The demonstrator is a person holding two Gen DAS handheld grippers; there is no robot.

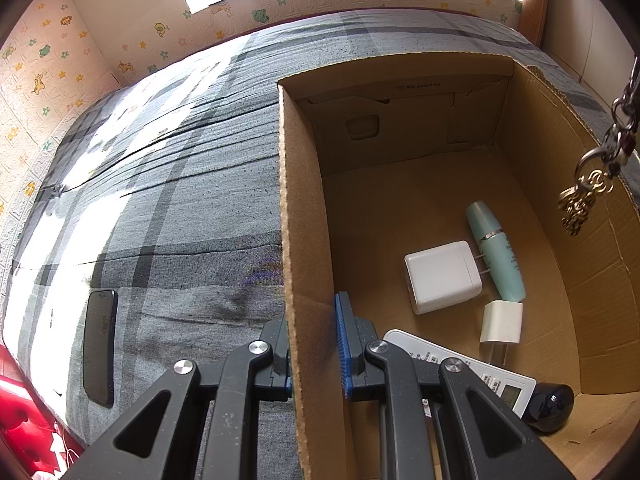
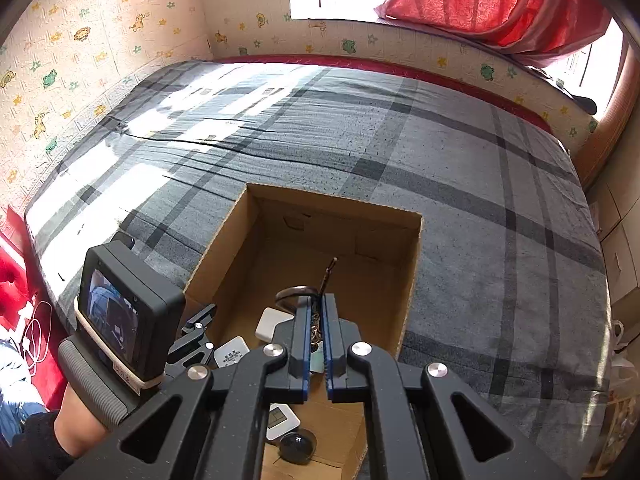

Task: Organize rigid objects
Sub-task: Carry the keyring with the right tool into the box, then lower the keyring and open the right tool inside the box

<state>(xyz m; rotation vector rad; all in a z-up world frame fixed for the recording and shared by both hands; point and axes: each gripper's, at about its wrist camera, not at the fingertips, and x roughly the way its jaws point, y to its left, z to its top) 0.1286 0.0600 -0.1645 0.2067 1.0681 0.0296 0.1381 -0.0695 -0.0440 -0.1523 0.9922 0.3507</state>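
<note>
A cardboard box (image 1: 532, 208) sits open on a bed covered with a grey plaid sheet (image 1: 180, 200). The left gripper (image 1: 314, 344) is clamped on the box's left wall, one blue-padded finger outside and one inside, pads pressing the cardboard. On the far inner wall a small printed code reads roughly "W09.5x22x11.5x4", though it is too fine to be sure of. Inside the box lie a large white charger block (image 1: 440, 276) with its prongs toward a pale green tube (image 1: 498, 252) whose printed lettering is too small to read, a smaller white plug (image 1: 502, 322) just beside the tube's lower end, a white remote control (image 1: 480, 372) with a small display and illegible button labels, and a black rounded object (image 1: 550, 406) in the near corner. The right gripper (image 2: 318, 332) is closed on a bunch of keys (image 1: 580, 200), which hang from a metal chain and ring above the box's right side, clear of the floor of the box. A dark phone (image 1: 100, 350) lies face up on the sheet, left of the box. In the right wrist view, the left gripper's camera unit (image 2: 124, 312) shows a lit screen, held in a person's hand (image 2: 76, 420). The walls carry cartoon animal wallpaper (image 2: 80, 40).
</note>
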